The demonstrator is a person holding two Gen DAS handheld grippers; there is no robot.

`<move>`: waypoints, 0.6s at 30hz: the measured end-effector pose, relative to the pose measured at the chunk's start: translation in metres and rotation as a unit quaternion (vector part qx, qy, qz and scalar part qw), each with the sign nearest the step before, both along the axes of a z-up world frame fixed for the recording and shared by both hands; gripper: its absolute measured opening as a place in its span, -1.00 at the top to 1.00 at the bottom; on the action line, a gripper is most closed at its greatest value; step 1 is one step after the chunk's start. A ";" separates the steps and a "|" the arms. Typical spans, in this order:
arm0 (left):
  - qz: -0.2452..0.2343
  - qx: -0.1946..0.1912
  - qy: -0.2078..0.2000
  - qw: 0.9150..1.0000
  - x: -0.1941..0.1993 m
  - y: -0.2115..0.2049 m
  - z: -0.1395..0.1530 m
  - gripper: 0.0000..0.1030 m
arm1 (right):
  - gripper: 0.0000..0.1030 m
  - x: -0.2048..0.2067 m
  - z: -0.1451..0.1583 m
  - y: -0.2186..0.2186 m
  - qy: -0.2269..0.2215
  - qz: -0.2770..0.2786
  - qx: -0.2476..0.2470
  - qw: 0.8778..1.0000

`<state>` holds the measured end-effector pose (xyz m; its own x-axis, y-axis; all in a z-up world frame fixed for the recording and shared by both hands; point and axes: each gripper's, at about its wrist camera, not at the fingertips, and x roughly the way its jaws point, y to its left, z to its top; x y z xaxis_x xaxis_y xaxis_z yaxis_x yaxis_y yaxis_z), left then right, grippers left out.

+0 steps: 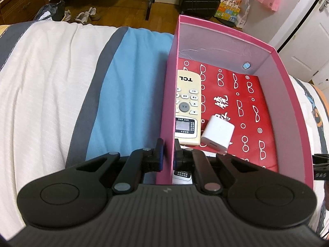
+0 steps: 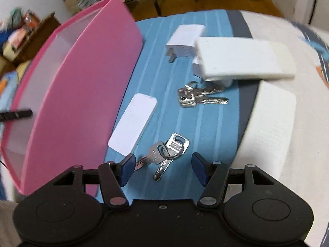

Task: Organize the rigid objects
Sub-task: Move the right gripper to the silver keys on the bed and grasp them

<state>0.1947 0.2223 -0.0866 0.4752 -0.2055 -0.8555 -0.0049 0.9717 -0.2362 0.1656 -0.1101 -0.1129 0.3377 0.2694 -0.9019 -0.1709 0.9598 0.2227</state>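
Left claw (image 1: pixel 167 156): narrow, pads clamped on the near wall of the pink box (image 1: pixel 273 50), one pad outside, one inside. Box stands on the bed (image 1: pixel 41 82), near its far edge; its red patterned floor holds a cream remote (image 1: pixel 188 100) along the left wall and a white charger (image 1: pixel 217 132) just beside it. Right claw (image 2: pixel 163 167): jaws apart, nothing between the pads, above a bunch of keys (image 2: pixel 165 151) on the blue stripe. Right view alone shows a white card (image 2: pixel 133 125), second keys (image 2: pixel 197 97), a white plug (image 2: pixel 185 41) and a long white case (image 2: pixel 242 58).
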 end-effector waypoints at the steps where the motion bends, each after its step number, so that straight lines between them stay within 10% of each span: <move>1: 0.001 -0.001 0.000 1.000 0.000 0.000 0.000 0.85 | -0.31 -0.002 -0.003 0.008 -0.014 0.017 -0.020 1.000; 5: 0.005 -0.008 0.003 1.000 0.000 0.003 -0.001 0.84 | -0.21 -0.017 -0.001 0.021 -0.074 0.058 -0.073 0.993; 9: 0.006 -0.011 0.005 1.000 0.000 0.004 -0.001 0.84 | 0.99 -0.024 0.010 0.021 -0.090 0.070 -0.082 0.990; 18: 0.004 -0.009 0.005 1.000 0.001 0.003 -0.003 0.83 | 0.77 -0.026 0.011 0.013 -0.076 0.035 -0.065 0.994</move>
<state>0.1952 0.2252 -0.0891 0.4682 -0.2169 -0.8566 -0.0154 0.9673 -0.2533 0.1391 -0.0969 -0.1023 0.4572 0.1826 -0.8704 -0.2614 0.9631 0.0647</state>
